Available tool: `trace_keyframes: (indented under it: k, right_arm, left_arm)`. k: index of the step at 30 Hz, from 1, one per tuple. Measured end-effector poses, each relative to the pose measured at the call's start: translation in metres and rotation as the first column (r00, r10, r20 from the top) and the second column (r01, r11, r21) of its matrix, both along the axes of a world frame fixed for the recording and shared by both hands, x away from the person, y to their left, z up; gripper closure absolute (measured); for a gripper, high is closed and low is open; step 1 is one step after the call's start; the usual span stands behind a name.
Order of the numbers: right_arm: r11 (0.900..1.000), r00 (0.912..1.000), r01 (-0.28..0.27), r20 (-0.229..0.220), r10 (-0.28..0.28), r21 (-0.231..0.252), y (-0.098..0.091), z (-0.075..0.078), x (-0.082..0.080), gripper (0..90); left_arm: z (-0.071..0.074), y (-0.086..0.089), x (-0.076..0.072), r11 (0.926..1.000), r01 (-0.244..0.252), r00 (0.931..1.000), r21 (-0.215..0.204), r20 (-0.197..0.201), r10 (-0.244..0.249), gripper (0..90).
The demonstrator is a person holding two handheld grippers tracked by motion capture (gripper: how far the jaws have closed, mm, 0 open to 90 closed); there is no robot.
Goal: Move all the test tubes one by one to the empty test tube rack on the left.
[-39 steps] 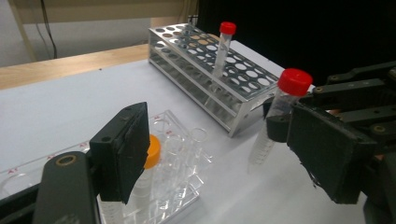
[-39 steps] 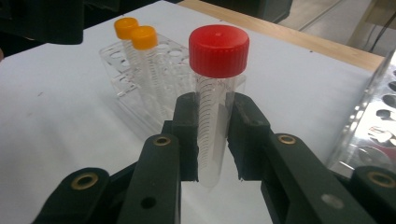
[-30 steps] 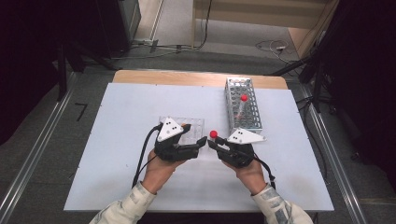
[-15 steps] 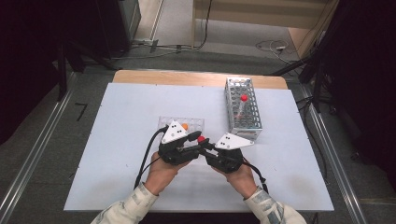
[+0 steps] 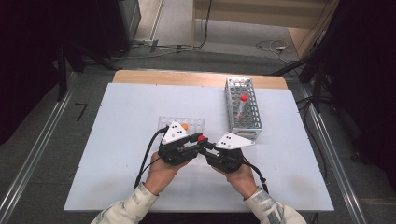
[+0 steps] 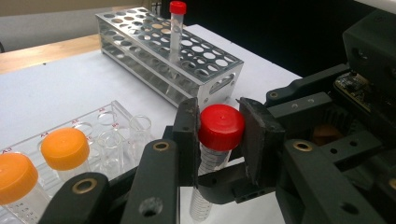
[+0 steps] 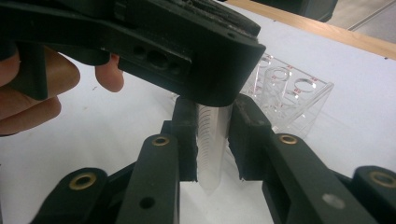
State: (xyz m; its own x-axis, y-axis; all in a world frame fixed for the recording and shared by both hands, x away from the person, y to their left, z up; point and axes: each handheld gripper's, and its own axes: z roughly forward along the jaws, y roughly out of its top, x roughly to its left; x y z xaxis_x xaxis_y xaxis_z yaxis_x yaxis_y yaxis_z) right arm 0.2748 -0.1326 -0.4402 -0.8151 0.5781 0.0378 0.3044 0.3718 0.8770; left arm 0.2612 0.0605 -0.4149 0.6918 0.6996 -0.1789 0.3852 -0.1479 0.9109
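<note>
Desk (image 5: pixel 121 140) space is taken up toward the far right by a perforated metal rack (image 5: pixel 247 128), in which one tube with a red cap (image 5: pixel 243 99) is kept upright. A smaller clear plastic rack (image 5: pixel 194 123) is set near the middle of the desk, just beyond the grippers, so that both racks lie within easy reach.

In front of the clear rack, the left gripper (image 5: pixel 195 140) and the right gripper (image 5: pixel 206 143) are brought tip to tip over the desk, with a red-capped tube (image 5: pixel 201 138) shared between them. The clear body of the tube (image 7: pixel 212 144) is clamped upright between the right gripper's fingers (image 7: pixel 184 140), presumably so that it cannot turn. The left gripper's fingers (image 6: pixel 187 135) have just been closing, with the red cap (image 6: pixel 221 127) between them, and are now pressed against its two sides. This split grip suggests that the cap is to be twisted off or tightened while the body is held fast.

Two orange-capped tubes (image 6: pixel 64 148) are left standing in the clear rack, out of the way.

Small red cell marks are printed along the clear rack's edge and appear to read A3 and A4, though this cannot be confirmed. Graduation lines are seen on the held tube; their figures cannot be read. No brand name can be made out.
</note>
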Motion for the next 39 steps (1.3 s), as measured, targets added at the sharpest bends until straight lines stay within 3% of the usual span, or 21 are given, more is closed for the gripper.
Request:
trace_keyframes:
  k: [5,11,26,39]
  right_arm:
    - [0.9997,0.9997,-0.024,0.002,0.024,-0.003,-0.001,0.001,-0.001,51.0]
    - [0.9995,0.9995,-0.031,-0.005,0.031,-0.011,-0.005,0.002,-0.002,43.0]
    - [0.9999,0.9999,0.009,-0.004,-0.009,-0.008,-0.017,0.004,0.003,41.6]
    - [0.9994,0.9994,0.033,-0.006,-0.033,-0.009,-0.023,0.004,0.006,41.6]
  left_arm:
    - [0.004,0.006,0.000,1.0000,-0.005,1.0000,-0.007,0.005,0.005,69.4]
    - [0.012,0.020,0.002,0.9992,-0.026,0.9997,-0.030,-0.001,0.026,69.5]
    - [0.027,0.047,0.003,0.9956,-0.079,0.9967,-0.049,0.012,0.080,69.4]
    - [0.032,0.067,0.007,0.9875,-0.148,0.9884,-0.053,0.025,0.150,69.4]
